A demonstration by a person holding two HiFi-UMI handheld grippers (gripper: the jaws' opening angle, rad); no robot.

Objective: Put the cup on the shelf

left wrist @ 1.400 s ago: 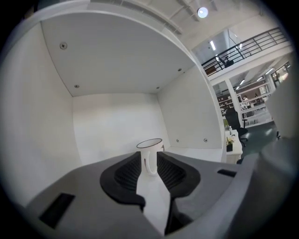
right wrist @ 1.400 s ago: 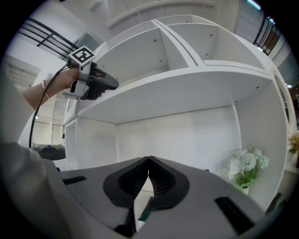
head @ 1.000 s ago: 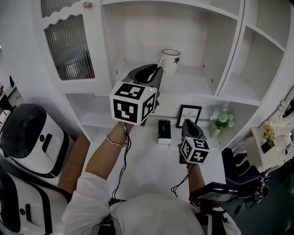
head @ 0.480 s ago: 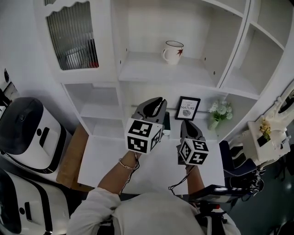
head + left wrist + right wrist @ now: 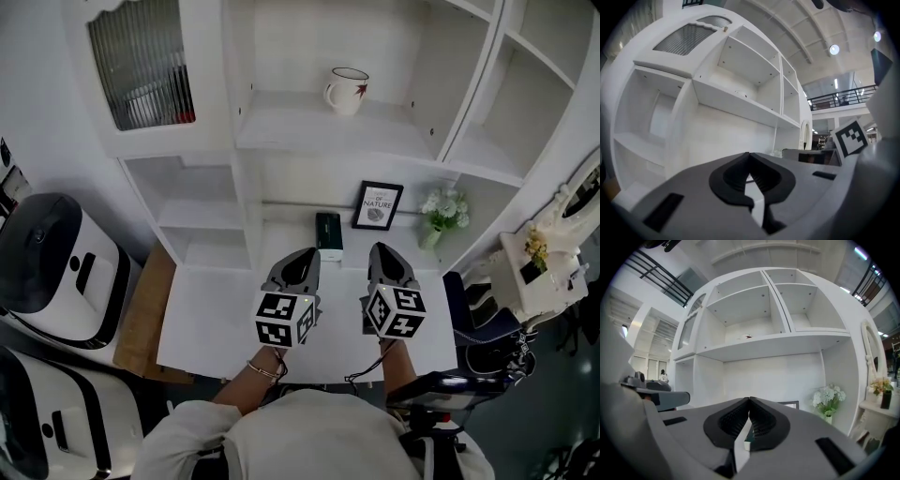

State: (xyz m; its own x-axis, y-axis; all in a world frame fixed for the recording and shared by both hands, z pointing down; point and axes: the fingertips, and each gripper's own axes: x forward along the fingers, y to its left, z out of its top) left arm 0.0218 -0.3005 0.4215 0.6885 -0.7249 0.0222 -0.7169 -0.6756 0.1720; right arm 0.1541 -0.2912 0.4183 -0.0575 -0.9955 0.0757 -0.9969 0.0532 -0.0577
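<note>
Cup (image 5: 347,91) well above left claw (image 5: 293,255)

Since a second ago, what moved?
The left hand-held gripper drew back from the cup on the shelf, down beside the right hand-held gripper, jaws shut and empty. The cup and the right hand-held gripper stayed put.

Wht desk (image 5: 216,319); ribbed-glass cab. door (image 5: 141,61) top L; ceiling spotlight (image 5: 834,49) lit.
</note>
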